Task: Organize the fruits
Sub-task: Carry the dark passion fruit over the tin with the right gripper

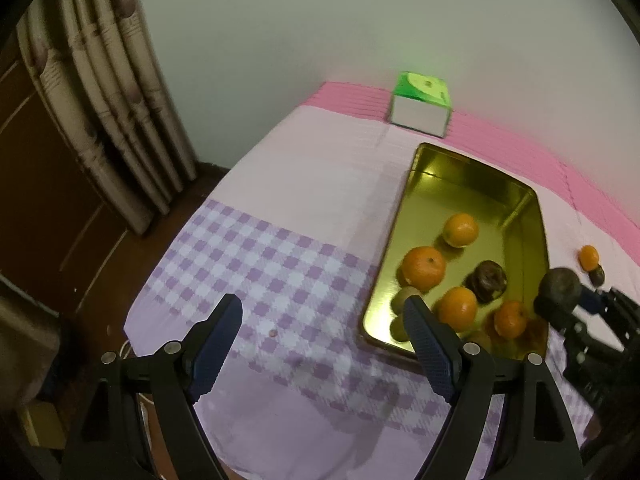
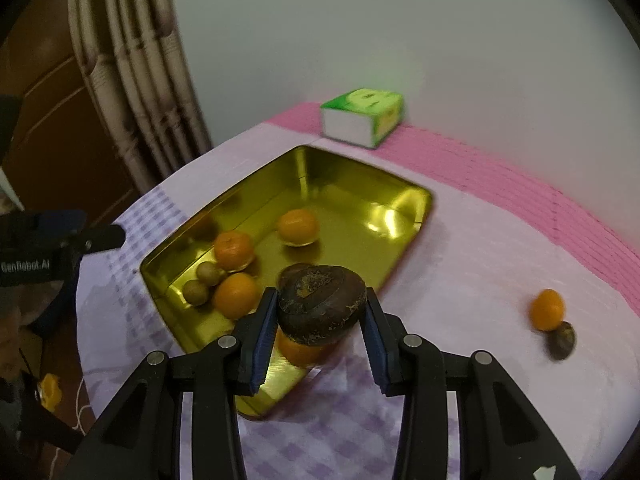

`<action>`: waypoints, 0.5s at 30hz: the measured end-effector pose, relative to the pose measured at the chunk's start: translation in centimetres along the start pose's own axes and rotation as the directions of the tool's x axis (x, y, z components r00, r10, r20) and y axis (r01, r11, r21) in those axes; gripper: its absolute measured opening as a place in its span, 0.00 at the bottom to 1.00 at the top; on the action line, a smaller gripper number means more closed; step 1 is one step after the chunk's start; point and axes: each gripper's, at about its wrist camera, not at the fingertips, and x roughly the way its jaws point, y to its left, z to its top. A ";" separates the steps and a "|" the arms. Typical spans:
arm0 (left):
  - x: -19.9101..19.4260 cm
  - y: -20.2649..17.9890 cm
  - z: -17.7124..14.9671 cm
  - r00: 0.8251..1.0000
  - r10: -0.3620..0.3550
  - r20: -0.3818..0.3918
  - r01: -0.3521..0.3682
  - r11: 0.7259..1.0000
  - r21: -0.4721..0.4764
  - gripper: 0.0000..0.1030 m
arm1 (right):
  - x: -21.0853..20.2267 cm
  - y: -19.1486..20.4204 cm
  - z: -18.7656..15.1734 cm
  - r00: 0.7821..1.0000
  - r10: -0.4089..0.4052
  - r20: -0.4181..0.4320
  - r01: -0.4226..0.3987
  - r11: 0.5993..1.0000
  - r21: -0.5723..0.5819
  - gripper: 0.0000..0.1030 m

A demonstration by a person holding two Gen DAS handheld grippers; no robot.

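My right gripper [image 2: 322,314] is shut on a dark brown, rough-skinned fruit [image 2: 322,304] and holds it over the near end of the gold tray [image 2: 352,200]. In the tray lie several oranges [image 2: 298,226], two small brown fruits [image 2: 210,272] and, in the left wrist view, a dark fruit [image 1: 486,280]. One orange [image 2: 547,309] and a dark fruit [image 2: 562,340] rest on the cloth to the right. My left gripper [image 1: 324,320] is open over the checked cloth left of the tray [image 1: 460,192], with nothing between its fingers. The held fruit [image 1: 560,292] shows at the tray's right rim.
A green and white tissue box [image 2: 362,116] stands at the back on the pink strip, by the wall. Curtains [image 1: 120,120] hang to the left, past the table's edge. The purple checked cloth [image 1: 260,260] covers the near part of the table.
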 end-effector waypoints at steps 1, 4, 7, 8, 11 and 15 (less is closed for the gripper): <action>0.1 0.1 0.0 1.000 0.002 -0.005 -0.002 1.000 -0.003 0.80 | 0.4 0.5 0.0 1.000 0.007 -0.007 -0.007 1.000 -0.008 0.36; 0.4 0.2 -0.1 1.000 0.003 -0.010 -0.003 1.000 -0.005 0.80 | 1.3 1.4 -0.1 1.000 0.014 -0.019 -0.015 1.000 -0.022 0.36; 0.4 0.2 -0.1 1.000 0.002 -0.012 -0.002 1.000 -0.006 0.80 | 2.0 1.7 -0.2 0.999 0.017 -0.033 -0.018 0.999 -0.030 0.36; 0.5 0.2 -0.1 1.000 0.002 -0.014 -0.003 1.000 -0.004 0.80 | 2.4 1.8 -0.2 0.999 0.019 -0.039 -0.020 0.999 -0.032 0.36; 0.5 0.2 -0.1 1.000 0.002 -0.014 -0.002 1.000 -0.004 0.80 | 3.2 2.0 -0.3 0.998 0.018 -0.053 -0.020 0.999 -0.037 0.36; 0.7 0.1 -0.2 1.000 0.003 -0.018 -0.003 1.000 -0.001 0.80 | 3.8 2.2 -0.5 0.998 0.018 -0.064 -0.020 0.999 -0.041 0.36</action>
